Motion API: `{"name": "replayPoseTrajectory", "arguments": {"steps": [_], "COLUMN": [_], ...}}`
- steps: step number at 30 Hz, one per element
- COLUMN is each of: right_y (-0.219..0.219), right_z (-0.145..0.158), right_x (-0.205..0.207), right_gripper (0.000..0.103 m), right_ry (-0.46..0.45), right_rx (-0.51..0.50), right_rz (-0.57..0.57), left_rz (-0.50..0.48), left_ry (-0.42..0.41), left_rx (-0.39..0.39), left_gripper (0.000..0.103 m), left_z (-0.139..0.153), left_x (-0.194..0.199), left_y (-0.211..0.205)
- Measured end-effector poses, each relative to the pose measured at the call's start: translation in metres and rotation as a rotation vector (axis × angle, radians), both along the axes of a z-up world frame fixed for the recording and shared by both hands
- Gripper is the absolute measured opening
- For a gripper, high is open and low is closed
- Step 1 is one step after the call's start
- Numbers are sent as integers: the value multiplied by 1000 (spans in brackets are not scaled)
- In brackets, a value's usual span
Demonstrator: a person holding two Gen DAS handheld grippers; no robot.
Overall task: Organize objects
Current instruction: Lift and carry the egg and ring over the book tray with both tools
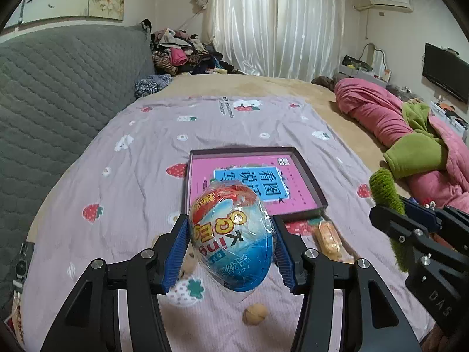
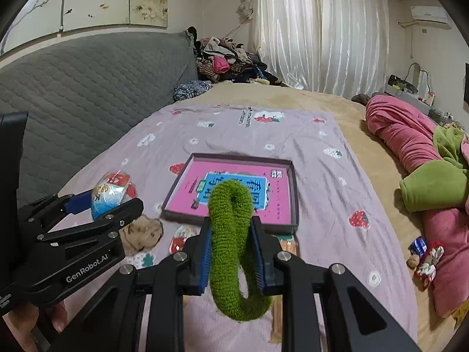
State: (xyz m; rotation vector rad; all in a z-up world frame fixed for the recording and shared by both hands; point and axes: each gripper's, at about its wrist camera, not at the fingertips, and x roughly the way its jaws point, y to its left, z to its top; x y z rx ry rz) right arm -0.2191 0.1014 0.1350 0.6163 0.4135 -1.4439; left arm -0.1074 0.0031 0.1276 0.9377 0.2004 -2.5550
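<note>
Your left gripper [image 1: 231, 243] is clamped on a wrapped toy egg [image 1: 231, 234], held off the sheet [image 1: 117, 182]; the egg hides much of what lies just ahead. Beyond its tips sits the shallow box [image 1: 307, 173] with a pink book [image 1: 199, 176] inside, title half covered. Below the egg, a walnut [image 1: 255, 314] on the sheet; a second brown lump behind your left finger is mostly blocked.

Your right gripper [image 2: 231, 249] pinches a fuzzy green loop [image 2: 231, 234], which droops below the fingers and covers the box's near edge [image 2: 281, 228]. A snack packet [image 1: 329, 239] under it is barely visible. Beige crumpled thing [image 2: 143, 233] to the left: unclear.
</note>
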Motion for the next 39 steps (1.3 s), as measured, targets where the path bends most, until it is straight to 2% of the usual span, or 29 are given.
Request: {"name": "replayPoseTrajectory", "arguments": {"steps": [16,23,32,36,39], "right_y": [-75,-116,-162,-188,-213], "right_z": [11,12,10,0,-12], "right_x": [-9,-14,-20,-23,-24], "right_gripper": [25,25,25,25,25], "right_ry": [33,4,26,18,59], "right_rx": [-21,-36,-41,-11,21], "right_rz": [24,29,44,64,69], "left_rz": [32,51,57,67,72], "left_ry": [-2,-6,-25,-37,-50], "left_rx": [14,9,19,16,20], "left_gripper": [56,56,56,57,57], "left_z": [3,2,-10,-22,-33], "left_x": [-71,-103,-150,-172,-188], "left_y": [-54,-75,-95,-104,-113]}}
